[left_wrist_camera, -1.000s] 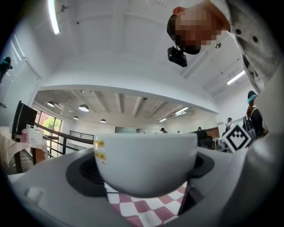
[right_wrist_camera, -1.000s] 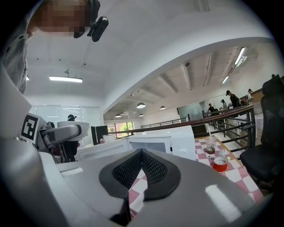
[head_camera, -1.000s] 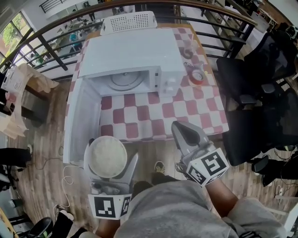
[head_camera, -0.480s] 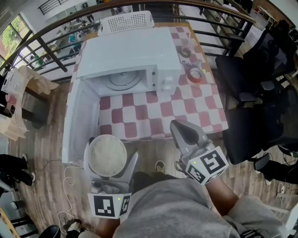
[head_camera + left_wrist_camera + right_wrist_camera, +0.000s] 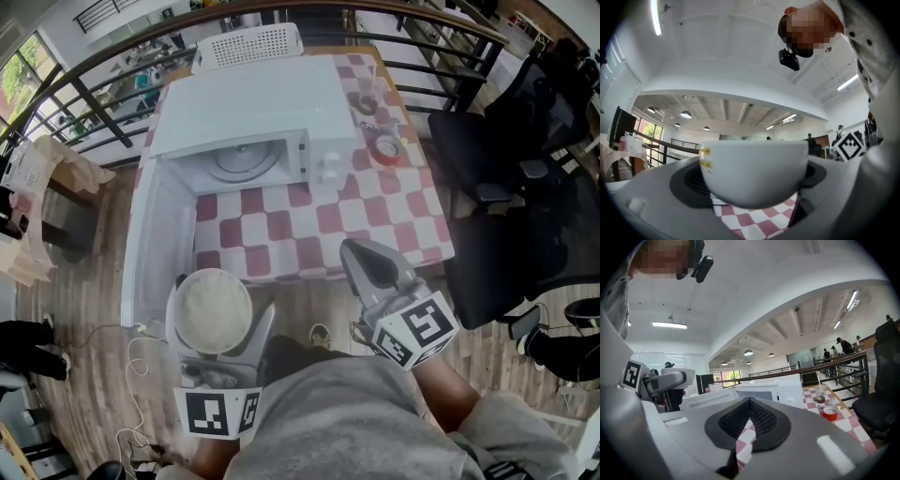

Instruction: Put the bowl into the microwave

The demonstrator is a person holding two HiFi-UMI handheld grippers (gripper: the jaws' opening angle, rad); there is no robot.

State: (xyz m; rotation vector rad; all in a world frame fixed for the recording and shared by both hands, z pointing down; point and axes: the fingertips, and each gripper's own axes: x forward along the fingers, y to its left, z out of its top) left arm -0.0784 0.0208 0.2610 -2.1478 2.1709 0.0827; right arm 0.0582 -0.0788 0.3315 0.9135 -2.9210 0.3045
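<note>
A white bowl (image 5: 214,310) is clamped between the jaws of my left gripper (image 5: 217,319), held level in front of the table's near edge; it fills the left gripper view as the bowl (image 5: 754,171). The white microwave (image 5: 253,117) stands at the back of the checkered table (image 5: 375,216), its door (image 5: 155,248) swung open toward me on the left and its glass turntable (image 5: 242,159) bare. My right gripper (image 5: 366,267) hangs shut and empty just off the table's front edge, its pads (image 5: 761,420) pressed together.
A red cup (image 5: 385,149) and a glass with a straw (image 5: 366,101) stand right of the microwave. A white perforated basket (image 5: 248,42) sits behind it. Black office chairs (image 5: 511,159) crowd the right side, a dark railing (image 5: 112,66) runs behind.
The view has drifted slightly, with table and microwave shifting a little up and left. Both grippers keep the same pose, the bowl still held.
</note>
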